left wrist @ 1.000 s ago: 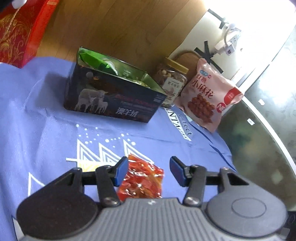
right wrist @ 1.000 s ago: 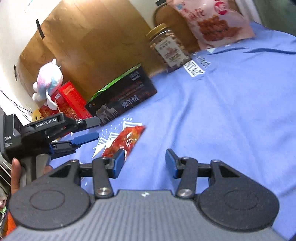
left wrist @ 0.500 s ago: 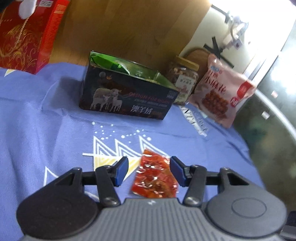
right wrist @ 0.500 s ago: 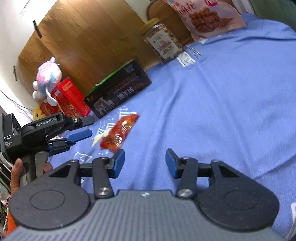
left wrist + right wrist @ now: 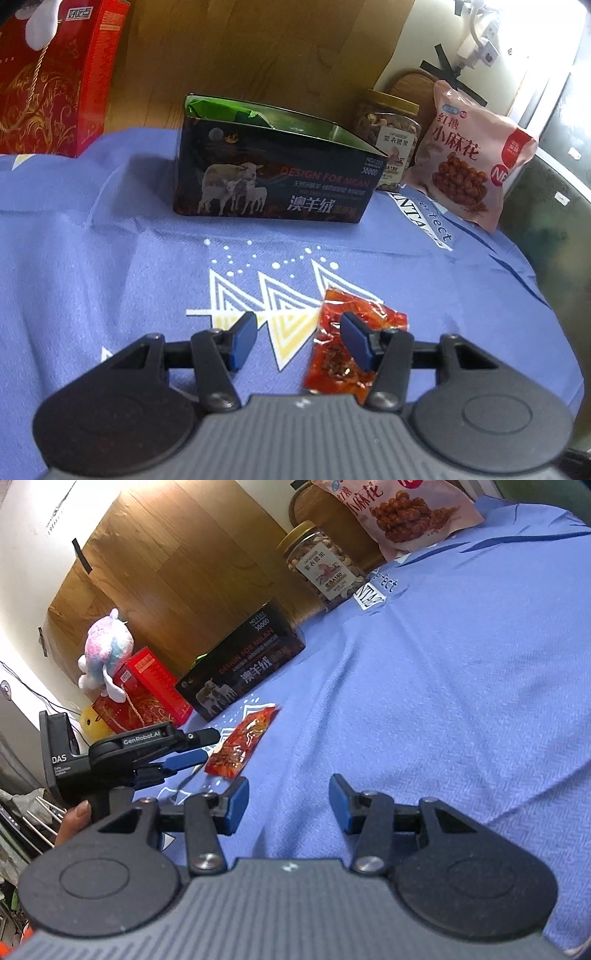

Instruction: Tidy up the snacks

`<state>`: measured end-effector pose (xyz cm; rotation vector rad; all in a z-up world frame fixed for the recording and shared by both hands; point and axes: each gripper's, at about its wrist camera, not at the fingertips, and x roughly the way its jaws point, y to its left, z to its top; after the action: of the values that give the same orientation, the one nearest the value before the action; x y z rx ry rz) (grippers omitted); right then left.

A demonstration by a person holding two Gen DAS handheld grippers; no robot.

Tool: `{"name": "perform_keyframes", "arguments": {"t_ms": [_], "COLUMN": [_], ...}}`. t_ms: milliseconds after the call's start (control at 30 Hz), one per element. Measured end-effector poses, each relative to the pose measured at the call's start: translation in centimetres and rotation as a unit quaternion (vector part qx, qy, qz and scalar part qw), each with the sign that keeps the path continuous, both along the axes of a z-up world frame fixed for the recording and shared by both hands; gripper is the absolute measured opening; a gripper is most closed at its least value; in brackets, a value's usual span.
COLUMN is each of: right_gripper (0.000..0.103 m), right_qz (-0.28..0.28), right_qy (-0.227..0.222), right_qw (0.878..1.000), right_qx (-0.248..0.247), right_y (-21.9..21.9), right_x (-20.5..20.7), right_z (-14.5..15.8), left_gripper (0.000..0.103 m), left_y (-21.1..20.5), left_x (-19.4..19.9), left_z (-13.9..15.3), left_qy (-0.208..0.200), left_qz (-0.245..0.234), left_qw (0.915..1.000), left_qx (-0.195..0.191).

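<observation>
Left wrist view: your left gripper hovers over blue cloth, fingers parted, gripping nothing; red snack packet lies flat under right-hand fingertip. Dark open box stands beyond, nut jar and pink snack bag near it.

Right wrist view: your right gripper hangs fingers apart, empty, above bare cloth; packet lies to left beside left gripper.

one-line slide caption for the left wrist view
Open left hand-held gripper over a red snack packet on the blue cloth.
</observation>
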<state>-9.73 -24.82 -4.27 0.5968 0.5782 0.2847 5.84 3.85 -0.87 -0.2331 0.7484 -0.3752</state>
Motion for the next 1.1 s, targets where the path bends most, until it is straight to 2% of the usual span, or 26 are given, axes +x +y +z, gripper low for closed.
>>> {"name": "perform_keyframes", "arguments": {"t_ms": [300, 567, 767, 1100], "right_gripper": [0.051, 0.051, 0.051, 0.051], "right_qz": [-0.002, -0.001, 0.000, 0.000], "right_qy": [-0.011, -0.013, -0.012, -0.009], "right_qw": [1.000, 1.000, 1.000, 1.000], "right_qx": [0.006, 0.009, 0.012, 0.002], "right_y": [-0.21, -0.33, -0.41, -0.03], "right_x": [-0.24, -0.25, -0.25, 0.25], "right_z": [-0.24, -0.30, -0.35, -0.16], "left_gripper": [0.054, 0.057, 0.057, 0.057], "left_y": [0.35, -0.17, 0.03, 0.76], "left_x": [0.10, 0.06, 0.47, 0.76], "left_z": [-0.17, -0.06, 0.17, 0.28], "left_qy": [-0.002, -0.002, 0.012, 0.040], "left_qz": [-0.006, -0.009, -0.014, -0.046], "left_qw": [0.9999, 1.0000, 0.9998, 0.9975], "left_qx": [-0.010, 0.002, -0.002, -0.035]}}
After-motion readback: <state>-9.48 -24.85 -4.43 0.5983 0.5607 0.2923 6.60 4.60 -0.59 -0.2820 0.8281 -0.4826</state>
